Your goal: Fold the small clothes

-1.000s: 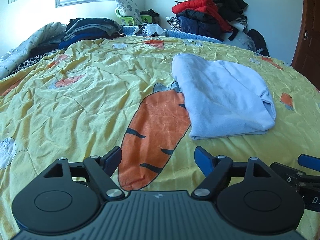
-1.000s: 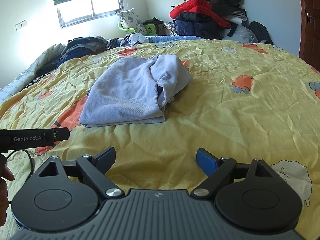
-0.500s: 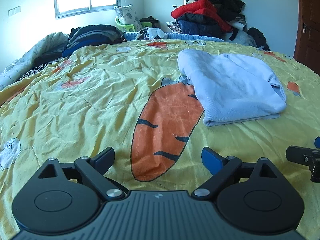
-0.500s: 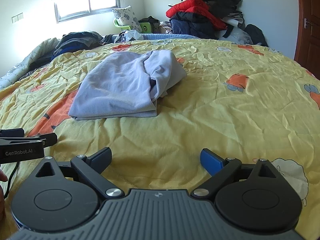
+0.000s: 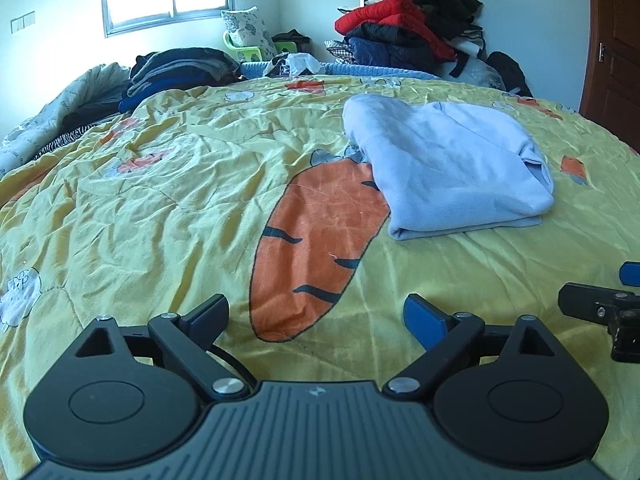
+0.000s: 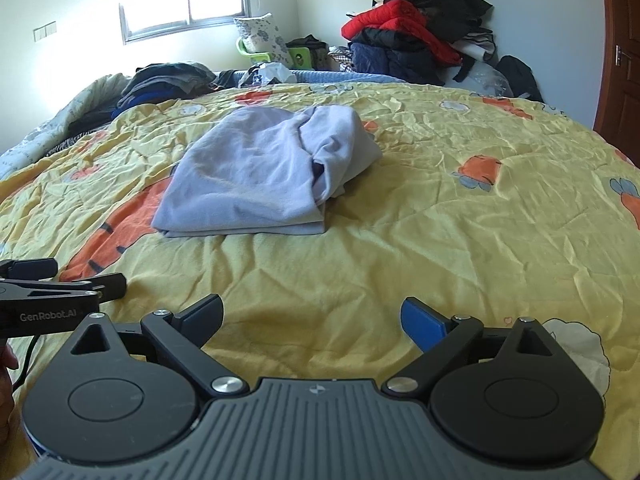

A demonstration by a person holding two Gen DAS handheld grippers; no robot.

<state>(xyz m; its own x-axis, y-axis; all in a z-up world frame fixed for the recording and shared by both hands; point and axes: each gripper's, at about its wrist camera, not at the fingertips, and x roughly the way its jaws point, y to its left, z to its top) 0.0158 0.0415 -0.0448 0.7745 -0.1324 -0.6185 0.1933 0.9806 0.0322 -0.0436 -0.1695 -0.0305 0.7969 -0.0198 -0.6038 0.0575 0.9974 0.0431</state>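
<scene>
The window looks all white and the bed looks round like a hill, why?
In the left wrist view the window is blown out by daylight, so its panes show plain white; the same glare fills it in the right wrist view. In both views the fisheye lens bends the flat yellow quilt into a dome and curves the brown door at the edge.

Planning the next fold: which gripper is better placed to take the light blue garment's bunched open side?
Right, probably. The right gripper faces the light blue garment with that bunched side nearer; the left gripper faces the carrot print. Both are open and empty.
</scene>
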